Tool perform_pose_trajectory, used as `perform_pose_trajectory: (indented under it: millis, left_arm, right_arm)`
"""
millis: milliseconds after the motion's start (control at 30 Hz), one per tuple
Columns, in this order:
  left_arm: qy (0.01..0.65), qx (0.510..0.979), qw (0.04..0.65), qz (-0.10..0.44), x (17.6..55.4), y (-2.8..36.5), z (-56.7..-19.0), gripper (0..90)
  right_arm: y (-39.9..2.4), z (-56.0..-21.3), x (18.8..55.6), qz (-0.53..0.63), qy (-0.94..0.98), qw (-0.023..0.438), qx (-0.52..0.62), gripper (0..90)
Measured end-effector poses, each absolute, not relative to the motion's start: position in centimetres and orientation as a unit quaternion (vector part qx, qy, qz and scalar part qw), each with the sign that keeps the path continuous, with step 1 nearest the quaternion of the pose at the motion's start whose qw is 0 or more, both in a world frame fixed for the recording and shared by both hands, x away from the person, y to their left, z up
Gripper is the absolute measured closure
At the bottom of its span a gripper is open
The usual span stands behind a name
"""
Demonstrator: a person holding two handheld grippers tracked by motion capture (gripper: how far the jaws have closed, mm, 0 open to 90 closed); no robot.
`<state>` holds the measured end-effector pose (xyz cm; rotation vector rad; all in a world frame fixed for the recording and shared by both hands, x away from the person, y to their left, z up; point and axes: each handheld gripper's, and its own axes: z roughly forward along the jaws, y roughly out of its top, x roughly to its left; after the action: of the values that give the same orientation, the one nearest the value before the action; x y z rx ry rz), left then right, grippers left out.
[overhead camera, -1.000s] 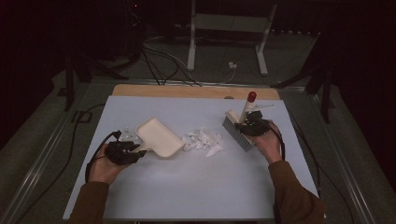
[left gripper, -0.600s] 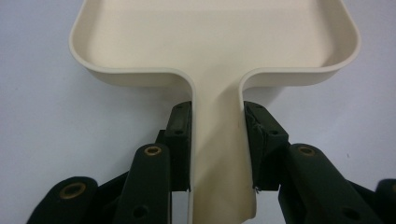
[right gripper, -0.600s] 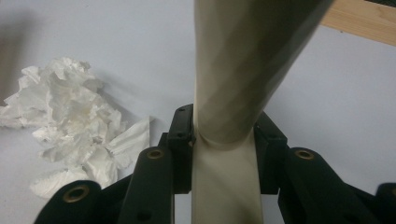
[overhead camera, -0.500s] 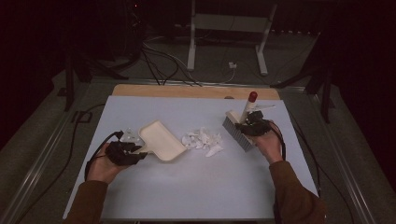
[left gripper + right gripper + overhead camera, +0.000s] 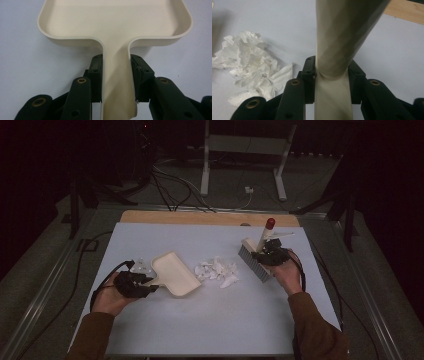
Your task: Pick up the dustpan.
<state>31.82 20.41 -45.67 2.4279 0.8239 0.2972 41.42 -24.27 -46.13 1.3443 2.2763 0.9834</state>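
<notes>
Left gripper (image 5: 116,82) jaws clamp the cream dustpan (image 5: 115,22) by its handle, the pan's far lip cut off. Right gripper (image 5: 332,82) jaws grip the brush (image 5: 254,261) handle, whose bulk hides the bristles. Crumpled paper scraps (image 5: 252,70) lie left of those jaws on open tabletop (image 5: 240,320).

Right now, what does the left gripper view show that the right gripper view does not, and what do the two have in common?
Left gripper view: the cream dustpan, its handle clamped between the left hand-held gripper jaws, its tray lying bare on the table.

Right gripper view: the brush handle clamped in the right hand-held gripper, a pile of crumpled white paper scraps off to the left, and a wooden edge at the top right.

Both share the pale blue tabletop and black jaws shut on a cream handle.
</notes>
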Motion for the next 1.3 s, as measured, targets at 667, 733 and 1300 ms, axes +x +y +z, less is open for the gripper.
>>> perform_pose_trajectory:
  millis: [667,733,1300]
  left_arm:
    - [0.274,0.921,0.261,0.094,31.9,19.6,-45.7,66.7]
    - [0.271,0.923,0.258,0.094,32.0,19.4,-45.7,66.7]
    - [0.26,0.929,0.25,0.086,32.2,18.9,-45.9,66.6]
  right_arm:
    - [-24.1,-46.2,41.5,0.345,0.797,0.16,0.47,66.3]
    - [-24.1,-46.2,41.5,0.345,0.797,0.16,0.469,66.3]
    - [-23.9,-46.2,41.4,0.346,0.796,0.159,0.47,66.2]
